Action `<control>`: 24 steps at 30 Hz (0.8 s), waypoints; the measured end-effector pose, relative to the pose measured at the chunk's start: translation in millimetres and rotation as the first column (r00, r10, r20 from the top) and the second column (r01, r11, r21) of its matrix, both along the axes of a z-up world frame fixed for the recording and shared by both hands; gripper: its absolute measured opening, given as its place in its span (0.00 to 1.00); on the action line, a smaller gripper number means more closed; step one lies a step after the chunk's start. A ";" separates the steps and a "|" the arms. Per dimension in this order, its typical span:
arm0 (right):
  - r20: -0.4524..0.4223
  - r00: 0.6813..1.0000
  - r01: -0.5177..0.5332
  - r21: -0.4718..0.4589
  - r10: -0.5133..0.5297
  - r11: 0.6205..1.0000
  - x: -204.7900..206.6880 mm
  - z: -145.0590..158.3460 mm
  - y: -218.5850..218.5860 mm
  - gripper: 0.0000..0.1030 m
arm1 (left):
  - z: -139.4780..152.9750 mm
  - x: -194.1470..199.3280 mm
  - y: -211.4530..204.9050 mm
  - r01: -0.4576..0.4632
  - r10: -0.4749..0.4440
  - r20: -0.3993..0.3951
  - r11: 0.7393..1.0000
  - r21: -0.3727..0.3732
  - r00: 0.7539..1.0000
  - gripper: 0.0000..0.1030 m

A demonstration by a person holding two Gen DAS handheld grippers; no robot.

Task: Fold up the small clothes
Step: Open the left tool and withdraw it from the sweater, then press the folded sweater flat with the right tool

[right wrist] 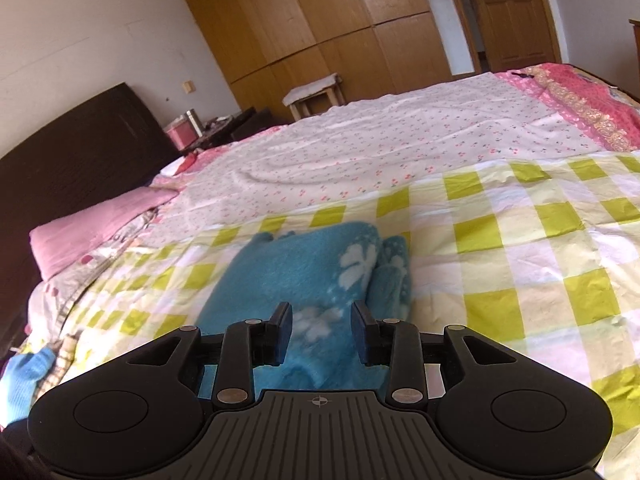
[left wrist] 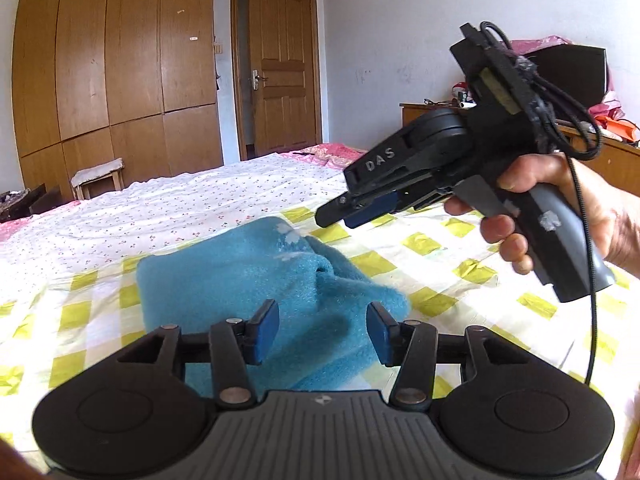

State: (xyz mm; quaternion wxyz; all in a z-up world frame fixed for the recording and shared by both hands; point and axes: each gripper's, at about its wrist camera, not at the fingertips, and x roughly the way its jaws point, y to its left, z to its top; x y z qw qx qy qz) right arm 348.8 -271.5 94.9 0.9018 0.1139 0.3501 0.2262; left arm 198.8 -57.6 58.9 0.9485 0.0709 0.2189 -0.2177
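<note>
A fuzzy blue garment [left wrist: 256, 280] with white flower prints lies folded on the yellow-checked sheet [left wrist: 440, 264]; it also shows in the right wrist view [right wrist: 304, 276]. My left gripper [left wrist: 322, 330] is open and empty, just above the garment's near edge. My right gripper [right wrist: 321, 332] is open and empty, above the garment's near part. In the left wrist view the right gripper [left wrist: 340, 210] hangs in the air beyond the garment, held by a hand [left wrist: 560, 208].
The bed carries a white floral sheet [right wrist: 380, 140] beyond the checked one, a pink pillow [right wrist: 92, 232] at left and a dark headboard [right wrist: 72, 152]. Wooden wardrobes [left wrist: 112, 60], a door [left wrist: 282, 68], a stool [left wrist: 98, 178] and a cluttered desk [left wrist: 600, 136] stand around.
</note>
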 end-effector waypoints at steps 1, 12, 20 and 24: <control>-0.008 1.000 -0.024 -0.015 0.024 1.000 -7.3 -0.1 5.4 0.33 | 0.4 -1.5 2.6 -0.006 0.006 0.003 1.000 0.007 1.000 0.52; -0.078 0.994 -0.083 -0.131 0.073 0.988 -38.1 -43.7 30.8 0.08 | -4.3 43.3 9.8 -0.132 0.133 -0.023 0.990 0.044 0.991 0.52; -0.111 0.994 0.002 -0.111 -0.014 0.994 -45.1 -66.0 -1.4 0.07 | -38.2 78.3 4.6 -0.178 0.188 -0.091 0.978 0.107 0.978 0.52; -0.051 0.999 -0.019 -0.067 0.016 0.998 -47.2 -41.3 -4.1 0.17 | -36.7 76.2 7.3 -0.175 0.184 -0.081 0.979 0.106 0.980 0.52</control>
